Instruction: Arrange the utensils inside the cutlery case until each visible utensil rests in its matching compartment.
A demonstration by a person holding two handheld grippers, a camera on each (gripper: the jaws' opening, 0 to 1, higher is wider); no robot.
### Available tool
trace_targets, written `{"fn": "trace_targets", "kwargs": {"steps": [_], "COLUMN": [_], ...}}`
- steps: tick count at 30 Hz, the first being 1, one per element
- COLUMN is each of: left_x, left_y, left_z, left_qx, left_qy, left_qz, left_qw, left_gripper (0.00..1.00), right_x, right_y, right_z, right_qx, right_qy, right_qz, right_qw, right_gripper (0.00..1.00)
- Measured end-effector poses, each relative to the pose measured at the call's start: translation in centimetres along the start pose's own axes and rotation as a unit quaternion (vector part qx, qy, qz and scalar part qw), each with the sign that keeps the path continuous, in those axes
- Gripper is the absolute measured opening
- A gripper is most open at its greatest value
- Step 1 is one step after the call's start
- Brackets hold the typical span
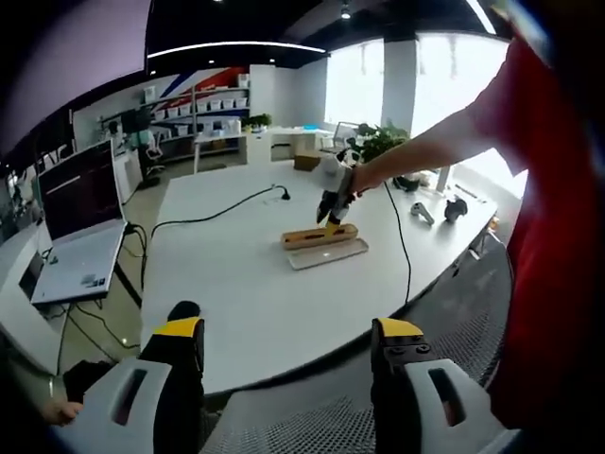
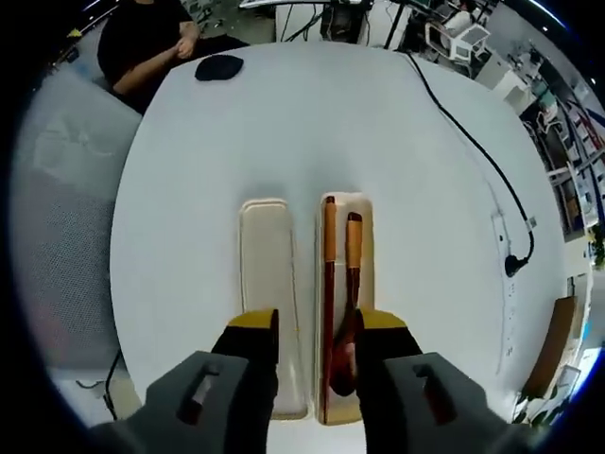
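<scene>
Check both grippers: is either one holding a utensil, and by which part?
Neither. The left gripper is open, well back from the table. The right gripper hangs open over the cutlery case, gripping nothing.

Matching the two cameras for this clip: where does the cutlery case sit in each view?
Left gripper view: the cutlery case lies right of centre on the white table, under the right hand-held gripper.
Right gripper view: the case is at lower centre, between and just beyond this view's own jaws, holding two wooden-handled utensils, with its lid alongside.
Shared landmark: the black cable across the table.
</scene>
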State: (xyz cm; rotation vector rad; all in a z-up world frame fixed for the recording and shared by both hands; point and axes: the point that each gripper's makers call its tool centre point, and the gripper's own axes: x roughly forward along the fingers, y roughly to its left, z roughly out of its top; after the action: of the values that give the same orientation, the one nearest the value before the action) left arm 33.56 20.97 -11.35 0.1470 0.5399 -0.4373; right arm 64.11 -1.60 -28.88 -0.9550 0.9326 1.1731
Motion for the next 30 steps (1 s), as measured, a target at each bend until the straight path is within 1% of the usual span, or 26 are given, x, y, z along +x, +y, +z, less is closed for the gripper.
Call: {"fn": "trace_targets", "kwargs": {"steps": [1,2,4,6,7,8,9,10,11,13,14,15,16,17,18,20,21,22,23,24,25,27,28,29,30], "left_x": [-0.2,-0.4,-0.5,-0.7,-0.8,-1.0,-1.0,-1.1,-1.1,-1.2,-1.3,-1.6,-1.8,-2.0,-2.0,-1.9,-1.8,-1.8,-2.0,-2.0,-2.5,-3.0,-3.2,-3.4,-3.5], "left_y": [-0.1,-0.2,-0.2,0.0,0.1,0.1,0.0,-0.1,-0.1,-0.3,-0.3,0.2,0.4,0.5,0.4,-0.1,-0.4,-0.5,-0.5,-0.4,-0.3,-1.3,-1.5,-1.9,-2.0], "left_z": [0.2,0.2,0.4,0.4,0.5,0.5,0.6,0.6,0.6,0.7,0.9,1.7,2.1,2.0,2.0,2.0,2.1,2.0,1.5,1.3,0.5,-0.2,-0.7,-1.3,-1.6], "left_qx": [0.01,0.008,0.008,0.006,0.007,0.005,0.004,0.003,0.001,0.005,0.013,0.041,0.059,0.061,0.059,0.06,0.066,0.071,0.068,0.064,0.038,0.023,0.017,0.012,0.007], "left_qy": [-0.001,0.003,0.006,0.011,0.011,0.012,0.012,0.011,0.013,0.016,0.015,0.0,-0.008,0.0,0.008,0.02,0.021,0.026,0.034,0.036,0.042,0.026,0.031,0.037,0.037], "left_qz": [-0.002,-0.003,-0.002,0.005,0.007,0.01,0.011,0.012,0.016,0.025,0.032,0.055,0.069,0.078,0.079,0.062,0.053,0.051,0.054,0.058,0.076,0.072,0.073,0.073,0.075], "left_qw": [0.9999,1.0,0.9999,0.9999,0.9999,0.9999,0.9999,0.9999,0.9998,0.9995,0.9993,0.9976,0.9958,0.9951,0.9951,0.9961,0.9962,0.9958,0.9956,0.9957,0.9955,0.9968,0.9967,0.9966,0.9965], "left_gripper": [0.64,0.6,0.62,0.65,0.66,0.66,0.67,0.67,0.69,0.71,0.7,0.68,0.64,0.61,0.6,0.62,0.62,0.62,0.62,0.63,0.64,0.68,0.69,0.69,0.69], "right_x": [-0.3,-0.6,-1.4,-2.0,-2.2,-2.9,-3.4,-4.3,-4.9,-6.4,-6.8,-7.3,-7.5,-8.0,-8.3,-9.2,-9.4,-9.6,-9.5,-9.3,-9.2,-8.9,-8.7,-8.5,-8.3], "right_y": [0.0,0.1,1.1,1.5,1.7,2.2,2.4,3.2,3.8,4.8,5.0,5.4,5.6,5.9,6.1,6.3,6.5,7.1,7.6,8.1,8.5,8.8,8.8,8.9,8.7], "right_z": [0.1,0.3,0.1,-0.1,-0.2,-0.2,0.2,1.3,2.1,2.8,2.8,2.5,2.3,1.9,1.7,1.1,0.9,0.4,0.1,-0.3,-0.6,-1.1,-1.3,-1.5,-1.5], "right_qx": [0.006,0.014,0.001,-0.019,-0.021,-0.013,0.01,0.038,0.043,0.053,0.047,0.039,0.033,0.026,0.012,-0.018,-0.022,-0.027,-0.031,-0.025,-0.023,-0.02,-0.016,0.0,0.015], "right_qy": [-0.006,-0.018,-0.025,-0.028,-0.029,-0.037,-0.055,-0.095,-0.123,-0.156,-0.158,-0.153,-0.149,-0.14,-0.134,-0.126,-0.128,-0.127,-0.125,-0.124,-0.122,-0.126,-0.129,-0.134,-0.142], "right_qz": [-0.001,-0.001,-0.003,-0.019,-0.021,-0.026,-0.033,-0.032,-0.024,-0.026,-0.031,-0.035,-0.039,-0.045,-0.048,-0.063,-0.064,-0.059,-0.049,-0.038,-0.033,-0.039,-0.04,-0.042,-0.043], "right_qw": [1.0,0.9997,0.9997,0.9992,0.9991,0.9989,0.9979,0.9943,0.9912,0.9859,0.9858,0.9868,0.9875,0.9888,0.9898,0.9898,0.9894,0.9898,0.9904,0.9913,0.9917,0.9911,0.9907,0.9902,0.9889], "right_gripper": [0.29,0.3,0.29,0.29,0.28,0.28,0.28,0.28,0.29,0.3,0.3,0.3,0.3,0.31,0.32,0.33,0.33,0.34,0.35,0.37,0.37,0.36,0.35,0.35,0.35]}}
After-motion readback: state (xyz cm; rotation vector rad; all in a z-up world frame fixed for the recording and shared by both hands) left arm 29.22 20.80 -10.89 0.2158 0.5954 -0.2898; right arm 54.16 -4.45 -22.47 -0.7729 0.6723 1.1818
